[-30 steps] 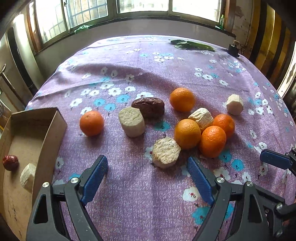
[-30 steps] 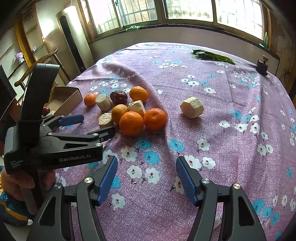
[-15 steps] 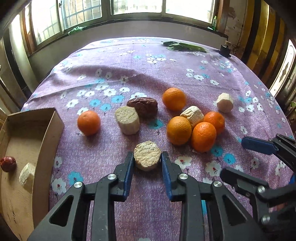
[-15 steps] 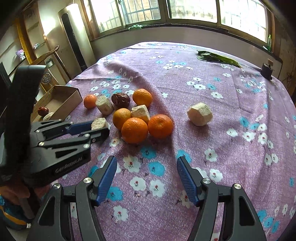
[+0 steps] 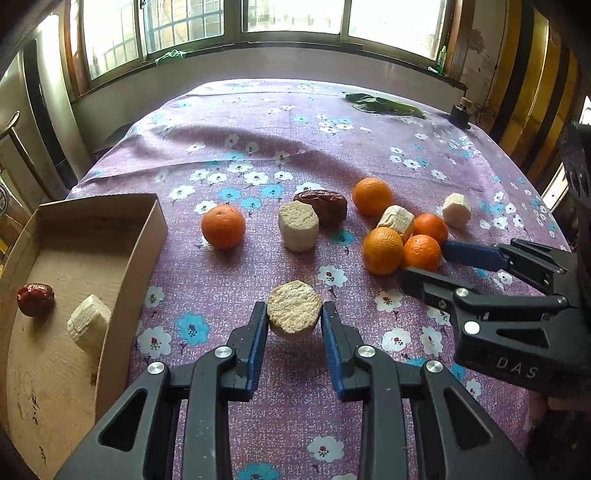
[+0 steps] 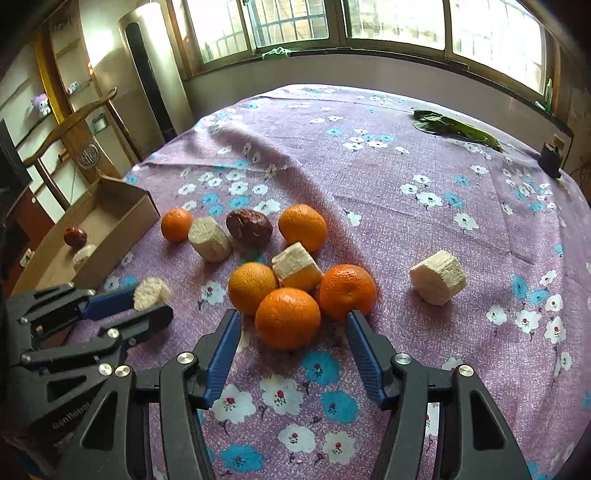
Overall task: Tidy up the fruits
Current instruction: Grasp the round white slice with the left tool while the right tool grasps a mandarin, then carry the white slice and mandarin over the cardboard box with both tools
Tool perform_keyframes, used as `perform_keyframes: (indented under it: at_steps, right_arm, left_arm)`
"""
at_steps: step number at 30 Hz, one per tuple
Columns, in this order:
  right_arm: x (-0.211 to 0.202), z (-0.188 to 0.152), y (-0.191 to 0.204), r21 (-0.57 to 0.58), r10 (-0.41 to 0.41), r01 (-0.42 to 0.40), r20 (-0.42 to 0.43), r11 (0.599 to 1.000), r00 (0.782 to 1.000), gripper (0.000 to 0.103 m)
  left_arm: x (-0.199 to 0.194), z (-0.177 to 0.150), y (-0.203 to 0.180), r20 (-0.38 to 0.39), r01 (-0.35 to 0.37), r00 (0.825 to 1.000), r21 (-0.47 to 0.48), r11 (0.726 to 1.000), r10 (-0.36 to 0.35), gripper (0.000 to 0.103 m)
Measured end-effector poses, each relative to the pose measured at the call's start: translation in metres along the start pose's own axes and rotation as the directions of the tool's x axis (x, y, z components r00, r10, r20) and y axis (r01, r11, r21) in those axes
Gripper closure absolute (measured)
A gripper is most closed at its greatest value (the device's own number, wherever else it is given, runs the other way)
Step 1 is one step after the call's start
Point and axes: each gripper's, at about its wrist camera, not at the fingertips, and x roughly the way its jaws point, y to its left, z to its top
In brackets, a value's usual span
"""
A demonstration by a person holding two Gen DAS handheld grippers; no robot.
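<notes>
Where windows [image 5: 295, 18] glow, purple floral tablecloth [image 5: 314, 147], wooden chair [image 6: 74, 122]

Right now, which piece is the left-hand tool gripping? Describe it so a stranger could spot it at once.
Start at the open cardboard box on the purple flowered tablecloth. To its right, nearest the camera, the left gripper is clamped on a pale cut chunk with a rough, crumbly face. Unlike the other pale chunks, it sits alone, away from the oranges, between blue pads.
</notes>
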Motion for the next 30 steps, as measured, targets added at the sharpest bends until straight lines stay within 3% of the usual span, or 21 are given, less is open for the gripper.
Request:
perform_keyframes:
  at_steps: [7,30]
  right_arm:
    - [0.011,0.003,0.0,0.009,0.028,-0.028,-0.002,1.0,1.0,0.064]
    - [-0.051,-0.016,0.049,-0.052,0.138,-0.135,0.077,0.99,0.987,0.065]
  left_arm:
    - [-0.001,-0.003,0.0,-0.002,-0.001,1.0,-0.006,1.0,0.001,0.075]
    - [-0.055,-0.014,0.024,0.093,-0.099,0.99,-0.062,0.993,0.104,0.075]
